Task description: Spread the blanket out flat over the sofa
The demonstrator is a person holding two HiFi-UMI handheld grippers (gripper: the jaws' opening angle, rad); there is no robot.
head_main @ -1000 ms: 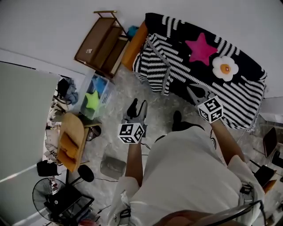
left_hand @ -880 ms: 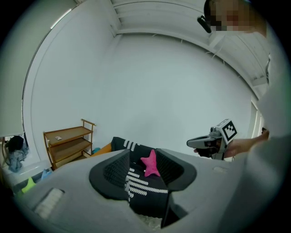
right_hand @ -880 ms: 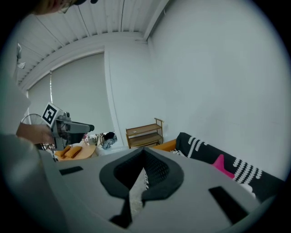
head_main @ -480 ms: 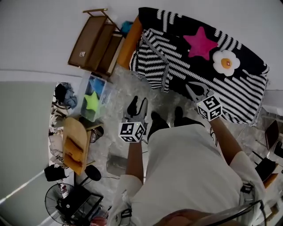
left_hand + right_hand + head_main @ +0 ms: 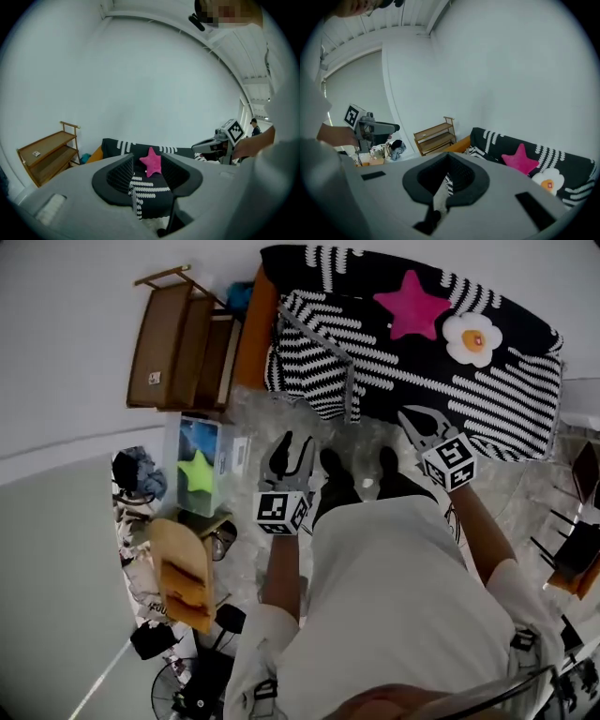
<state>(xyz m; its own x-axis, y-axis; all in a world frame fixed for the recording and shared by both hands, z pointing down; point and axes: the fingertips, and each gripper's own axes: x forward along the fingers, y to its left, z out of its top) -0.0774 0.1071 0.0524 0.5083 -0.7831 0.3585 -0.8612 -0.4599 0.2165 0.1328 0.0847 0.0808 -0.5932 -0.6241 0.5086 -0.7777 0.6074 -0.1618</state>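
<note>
Head view: left gripper (image 5: 292,450), right gripper (image 5: 416,421) level before blanket (image 5: 412,367), jaws apart.

Blanket (image 5: 441,381): black ground with broken white stripes, bearing a magenta star (image 5: 411,313) and a white flower (image 5: 472,337) with an orange centre. Sofa (image 5: 251,334): orange where uncovered. Shelf (image 5: 178,343): brown wood; person's shirt (image 5: 394,606): white.

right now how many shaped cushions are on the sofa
2: a pink star-shaped cushion lying on the black-and-white striped blanket, and a white flower-shaped cushion with an orange centre just right of it in the head view. Others may be hidden under folds.
</note>
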